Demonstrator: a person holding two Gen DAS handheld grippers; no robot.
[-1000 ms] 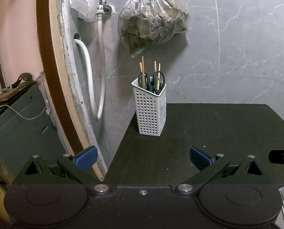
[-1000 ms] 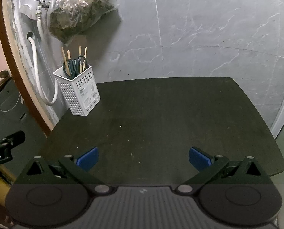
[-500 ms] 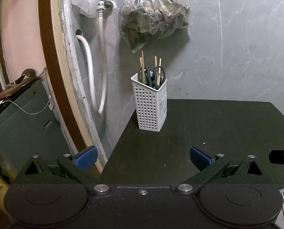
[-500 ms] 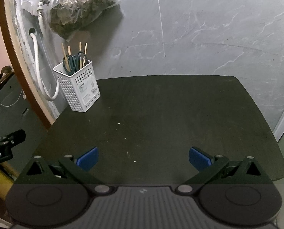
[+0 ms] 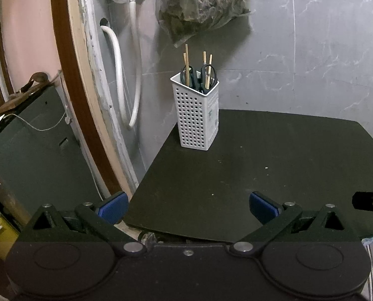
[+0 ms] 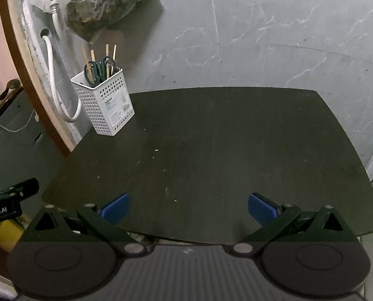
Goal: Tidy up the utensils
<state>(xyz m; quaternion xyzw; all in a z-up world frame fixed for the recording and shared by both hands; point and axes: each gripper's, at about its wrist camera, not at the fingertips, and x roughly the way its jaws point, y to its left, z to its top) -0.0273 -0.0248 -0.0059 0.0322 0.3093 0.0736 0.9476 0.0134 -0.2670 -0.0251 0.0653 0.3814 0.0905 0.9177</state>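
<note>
A white perforated utensil holder (image 5: 198,115) (image 6: 105,105) stands upright at the far left corner of the dark table (image 5: 274,165) (image 6: 224,150). Inside it are dark-handled scissors (image 5: 199,75) (image 6: 99,69) and several wooden chopsticks (image 5: 186,62) (image 6: 107,57). My left gripper (image 5: 188,207) is open over the table's near left edge, with nothing between its blue pads. My right gripper (image 6: 188,208) is open over the near edge, also holding nothing. Both are well short of the holder.
A plastic bag of dark leafy stuff (image 5: 201,7) (image 6: 103,7) hangs on the grey marble wall above the holder. A tap with white hoses (image 5: 133,57) (image 6: 53,65) runs down beside a wooden door frame (image 5: 71,80). A grey cabinet (image 5: 33,145) stands left of the table.
Both grippers have drawn back from the holder and risen a little; the table's near edge has come into view under them. The holder and its contents have not moved. Jaws stay open.
</note>
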